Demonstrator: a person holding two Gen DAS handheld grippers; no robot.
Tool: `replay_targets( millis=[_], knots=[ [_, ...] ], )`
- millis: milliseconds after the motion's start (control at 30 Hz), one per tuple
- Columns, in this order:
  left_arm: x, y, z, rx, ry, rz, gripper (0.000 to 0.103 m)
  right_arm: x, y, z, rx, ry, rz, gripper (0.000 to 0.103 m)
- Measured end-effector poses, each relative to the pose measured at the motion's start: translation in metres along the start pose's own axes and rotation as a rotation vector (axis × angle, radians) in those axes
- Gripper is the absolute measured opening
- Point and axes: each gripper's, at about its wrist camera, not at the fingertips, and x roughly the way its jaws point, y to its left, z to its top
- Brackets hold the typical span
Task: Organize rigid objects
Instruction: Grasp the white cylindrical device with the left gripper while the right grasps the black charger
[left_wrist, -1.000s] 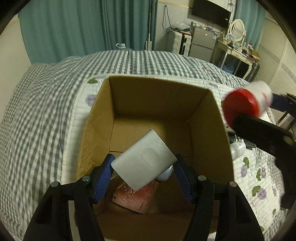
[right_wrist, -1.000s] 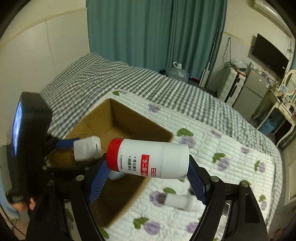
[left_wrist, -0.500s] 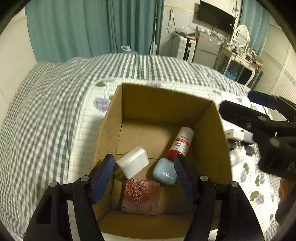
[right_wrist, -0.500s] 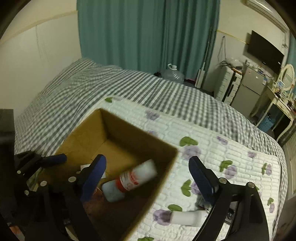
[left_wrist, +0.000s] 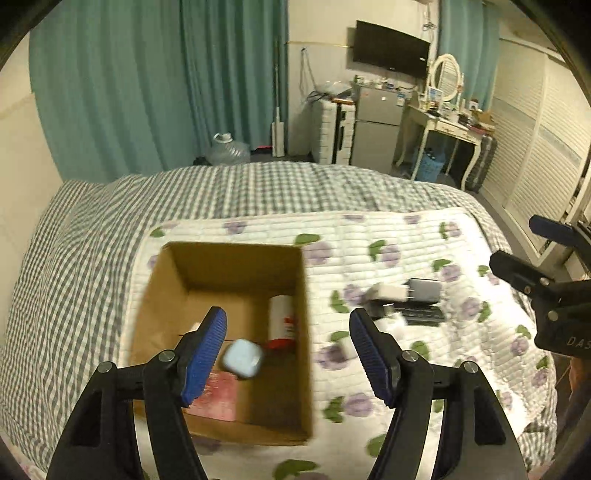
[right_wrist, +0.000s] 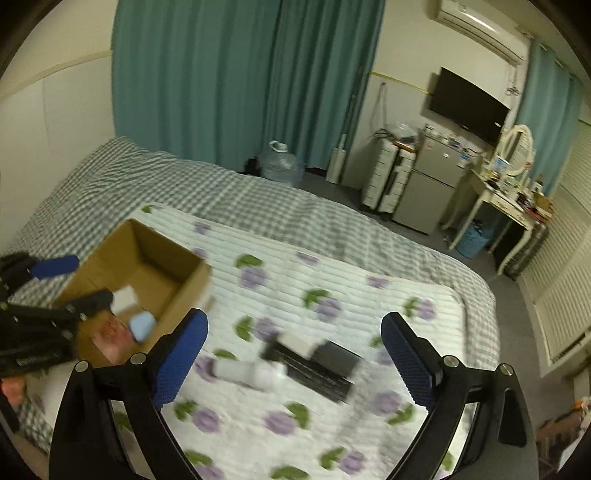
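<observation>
Tools (left_wrist: 288, 354) (right_wrist: 293, 360) gape empty above quilt (right_wrist: 332, 295) beside box (left_wrist: 303, 332) rim.

Each hand-held gripper (left_wrist: 288, 350) has black arms, silver screws and ribbed blue fingertip pads (right_wrist: 406, 362).

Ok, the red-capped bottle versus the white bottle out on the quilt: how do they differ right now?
The red-capped bottle already lies inside the cardboard box, near its right wall; the white bottle still lies out on the floral quilt, beside dark flat items. The red-capped bottle shows a red cap and red label; the white bottle looks plain white, though blurred. Both lie on their sides, and neither tool holds either.
</observation>
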Motion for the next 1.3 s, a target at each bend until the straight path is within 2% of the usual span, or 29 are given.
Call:
replay_targets(
  millis=[133, 300, 533, 700, 800, 1000, 1033, 1200, 1300],
  knots=[
    [0.006, -0.035, -0.004, 0.045, 0.022, 0.010, 0.072, -0.012, -0.032, -0.020, 0.017, 0.002, -0.006, 0.096],
    [0.037, -0.077, -0.019, 0.090, 0.080, 0.002, 0.072, 0.002, -0.059, -0.045, 0.014, 0.020, 0.007, 0.096],
    [0.101, -0.118, -0.044, 0.169, 0.171, 0.022, 0.072, 0.061, -0.084, -0.078, -0.002, 0.078, 0.066, 0.096],
    [0.159, -0.138, -0.058, 0.270, 0.235, 0.076, 0.072, 0.104, -0.096, -0.095, 0.009, 0.123, 0.108, 0.096],
    [0.185, -0.145, -0.060, 0.323, 0.248, 0.105, 0.072, 0.127, -0.100, -0.099, -0.001, 0.122, 0.125, 0.096],
    [0.219, -0.158, -0.066, 0.391, 0.238, 0.105, 0.072, 0.163, -0.103, -0.103, 0.005, 0.112, 0.181, 0.096],
    [0.220, -0.158, -0.069, 0.397, 0.228, 0.104, 0.072, 0.168, -0.102, -0.104, -0.005, 0.109, 0.182, 0.096],
    [0.204, -0.147, -0.069, 0.341, 0.224, 0.065, 0.055, 0.187, -0.091, -0.104, -0.078, 0.088, 0.193, 0.096],
    [0.196, -0.140, -0.061, 0.262, 0.232, 0.054, 0.054, 0.194, -0.082, -0.105, -0.122, 0.083, 0.211, 0.096]
  ],
)
